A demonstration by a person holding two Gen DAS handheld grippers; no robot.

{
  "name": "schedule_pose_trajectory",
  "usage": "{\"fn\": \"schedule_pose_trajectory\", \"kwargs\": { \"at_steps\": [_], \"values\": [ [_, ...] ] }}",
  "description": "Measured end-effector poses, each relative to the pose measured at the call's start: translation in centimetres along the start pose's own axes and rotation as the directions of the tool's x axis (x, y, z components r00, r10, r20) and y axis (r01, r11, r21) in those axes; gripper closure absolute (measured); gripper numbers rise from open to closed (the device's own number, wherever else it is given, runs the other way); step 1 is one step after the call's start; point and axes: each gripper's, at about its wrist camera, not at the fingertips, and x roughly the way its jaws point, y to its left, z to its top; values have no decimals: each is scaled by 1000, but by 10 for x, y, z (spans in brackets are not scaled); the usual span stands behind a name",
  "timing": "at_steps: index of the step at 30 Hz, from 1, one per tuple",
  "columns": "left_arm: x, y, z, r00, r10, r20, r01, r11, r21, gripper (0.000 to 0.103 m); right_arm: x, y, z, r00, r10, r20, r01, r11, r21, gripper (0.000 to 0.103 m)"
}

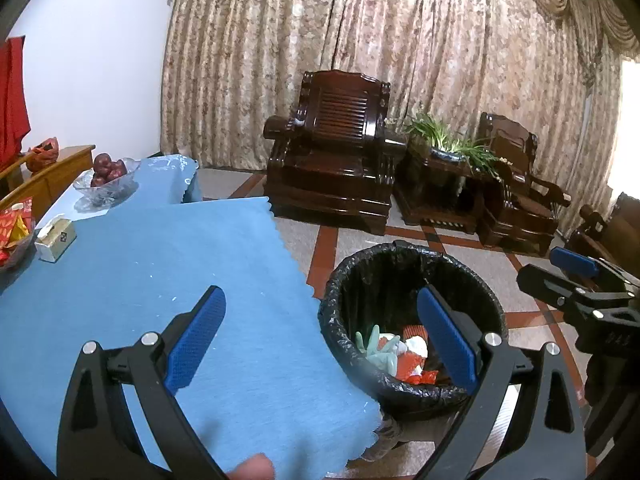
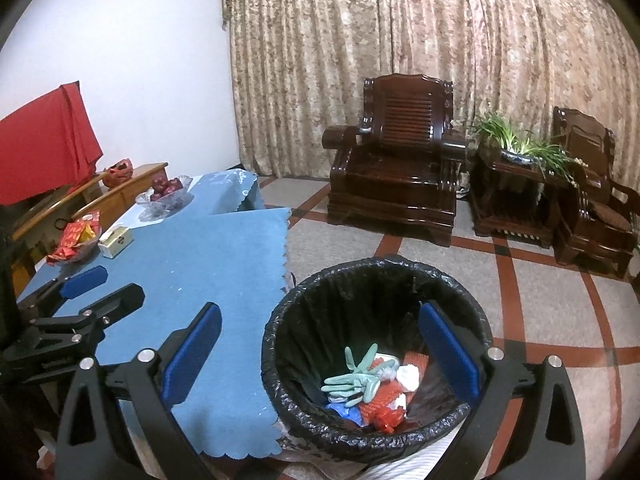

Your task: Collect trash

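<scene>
Two views show the same black-lined trash bin [image 1: 412,320] standing on the floor beside the table with the blue cloth [image 1: 160,280].

From my left wrist camera, I see inside the bin a pale green glove [image 1: 378,350], some white crumpled paper [image 1: 416,346] and red scraps [image 1: 412,372] lying at the bottom. On the far part of the table stand a glass bowl of red fruit [image 1: 107,178], a tissue box [image 1: 55,239] and, at the left edge, a dish of red packets [image 1: 14,232]. My left gripper [image 1: 320,336] hangs with its jaws spread wide and empty; one blue pad is over the cloth, the other is over the bin opening. My right gripper [image 1: 576,276] appears at the right edge, past the bin.

From my right wrist camera, the bin [image 2: 376,360] is just below me. The green glove [image 2: 356,376] lies on top of white paper [image 2: 408,374], red scraps [image 2: 384,404] and a blue piece [image 2: 344,412]. My right gripper [image 2: 320,352] is also spread wide, holding nothing, one pad over the cloth edge [image 2: 224,280] and one over the bin. My left gripper [image 2: 86,284] is seen at the left, above the table. The fruit bowl [image 2: 166,194], tissue box [image 2: 116,240] and packet dish [image 2: 76,240] stand far behind.
</scene>
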Motion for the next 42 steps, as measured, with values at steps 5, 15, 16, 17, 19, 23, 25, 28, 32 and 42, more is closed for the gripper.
{"fn": "schedule_pose_trajectory", "kwargs": {
  "at_steps": [5, 15, 16, 17, 19, 23, 25, 28, 32, 42],
  "values": [
    [-6, 0, 1, 1000, 12, 18, -12, 1000, -4, 9, -1, 3, 0, 1000, 5, 4, -5, 1000, -3, 6],
    [-9, 3, 3, 1000, 19, 22, -18, 1000, -18, 9, -2, 8, 0, 1000, 9, 5, -9, 1000, -13, 6],
    [-10, 4, 3, 999, 21, 24, -20, 1000, -19, 9, -2, 8, 0, 1000, 9, 5, -9, 1000, -13, 6],
    [-11, 3, 5, 999, 23, 25, -22, 1000, -19, 9, -2, 9, 0, 1000, 10, 4, -9, 1000, -14, 6],
    [-12, 5, 6, 999, 27, 26, -26, 999, -19, 9, -1, 9, 1, 1000, 10, 3, -10, 1000, -15, 6],
    [-11, 6, 6, 999, 29, 26, -28, 999, -18, 9, -1, 10, 1, 1000, 10, 3, -10, 1000, -15, 6],
    [-11, 7, 6, 999, 29, 26, -28, 999, -17, 9, -1, 10, 1, 1000, 10, 4, -10, 1000, -15, 6],
    [-11, 7, 6, 999, 30, 28, -29, 999, -16, 9, -1, 10, 1, 1000, 10, 4, -10, 1000, -16, 6],
    [-10, 7, 6, 999, 27, 26, -27, 1000, -16, 9, -1, 10, 2, 1000, 9, 4, -9, 1000, -21, 6],
    [-8, 12, 6, 999, 31, 23, -31, 999, -15, 9, 2, 11, 4, 1000, 11, -2, -11, 1000, -20, 6]
  ]
}}
